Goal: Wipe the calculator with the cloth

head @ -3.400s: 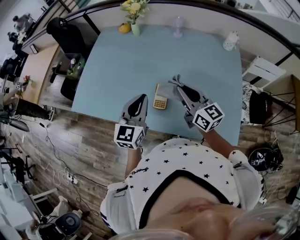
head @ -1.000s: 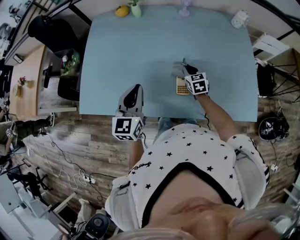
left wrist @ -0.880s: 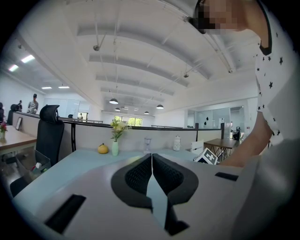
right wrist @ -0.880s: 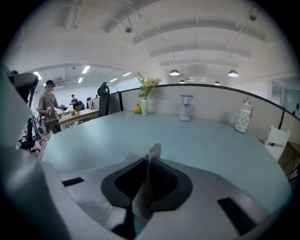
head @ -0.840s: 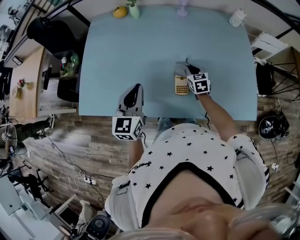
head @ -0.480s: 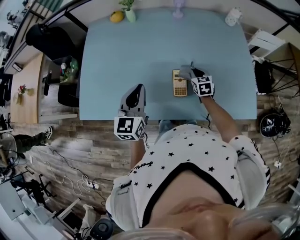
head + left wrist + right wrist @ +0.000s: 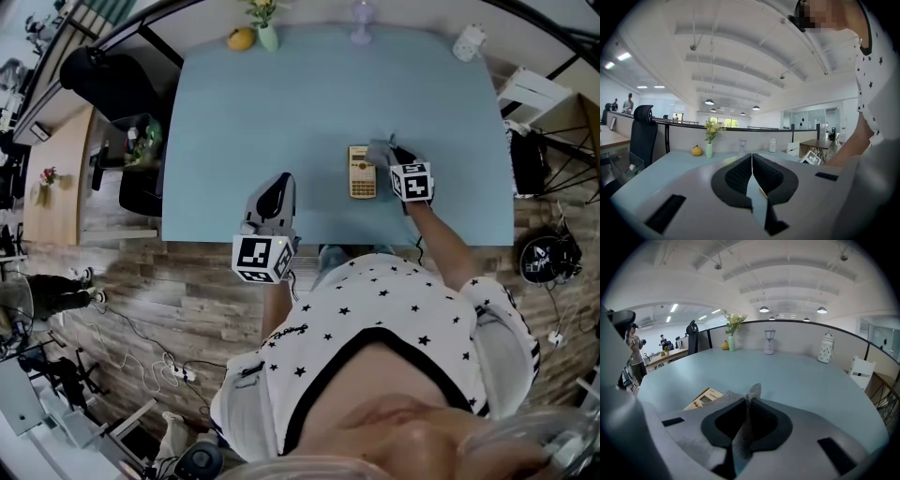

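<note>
Here, in the head view, the calculator [image 7: 363, 172] lies on the blue table [image 7: 281, 103] toward the near edge. The right gripper [image 7: 391, 150] brings the grey cloth [image 7: 379, 153] to its far right corner. The left gripper [image 7: 277, 187] hangs at the near edge, well apart to the left.

In the left gripper view, the jaws are pressed together, empty.

In the right gripper view, the jaws pinch the cloth, with the calculator just left.

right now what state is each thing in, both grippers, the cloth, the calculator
left gripper: shut, nothing in it, over the near edge of the table
right gripper: shut on the cloth
cloth: pinched in the right gripper, bunched at the calculator's far right corner
calculator: flat on the table, face up, mostly uncovered
</note>
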Action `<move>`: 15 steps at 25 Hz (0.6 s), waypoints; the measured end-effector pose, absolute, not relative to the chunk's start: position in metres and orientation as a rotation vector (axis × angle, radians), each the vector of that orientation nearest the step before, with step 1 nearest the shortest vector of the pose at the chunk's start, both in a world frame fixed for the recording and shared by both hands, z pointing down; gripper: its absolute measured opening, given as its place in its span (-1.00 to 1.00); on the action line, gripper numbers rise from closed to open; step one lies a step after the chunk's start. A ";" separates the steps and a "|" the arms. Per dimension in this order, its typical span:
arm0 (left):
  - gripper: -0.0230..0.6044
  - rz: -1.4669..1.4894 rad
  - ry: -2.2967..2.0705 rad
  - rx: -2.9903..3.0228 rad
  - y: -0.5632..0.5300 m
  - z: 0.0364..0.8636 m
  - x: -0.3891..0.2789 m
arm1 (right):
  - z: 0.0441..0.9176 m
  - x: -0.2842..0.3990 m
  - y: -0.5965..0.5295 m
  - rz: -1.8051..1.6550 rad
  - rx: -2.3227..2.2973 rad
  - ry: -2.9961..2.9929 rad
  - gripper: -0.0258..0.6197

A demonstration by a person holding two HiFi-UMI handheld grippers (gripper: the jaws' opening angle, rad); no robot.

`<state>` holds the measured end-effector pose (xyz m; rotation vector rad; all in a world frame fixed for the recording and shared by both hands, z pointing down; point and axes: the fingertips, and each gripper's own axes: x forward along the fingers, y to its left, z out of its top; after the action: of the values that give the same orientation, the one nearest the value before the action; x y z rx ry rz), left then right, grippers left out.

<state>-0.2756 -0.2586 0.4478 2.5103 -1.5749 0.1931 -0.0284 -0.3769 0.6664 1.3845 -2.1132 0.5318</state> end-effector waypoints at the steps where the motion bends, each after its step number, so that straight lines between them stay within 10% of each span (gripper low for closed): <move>1: -0.83 0.194 -1.575 2.511 -0.259 0.447 -0.276 | 0.662 -0.029 -0.378 0.536 1.394 -2.124 -0.81; 15: -0.83 0.187 -1.569 2.527 -0.254 0.444 -0.272 | 0.607 -0.112 -0.358 0.601 1.227 -2.428 -0.81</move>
<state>-0.2722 -0.2542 0.4436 2.5269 -1.5692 0.1867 -0.1118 -0.3583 0.6070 1.2269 -2.4278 0.6006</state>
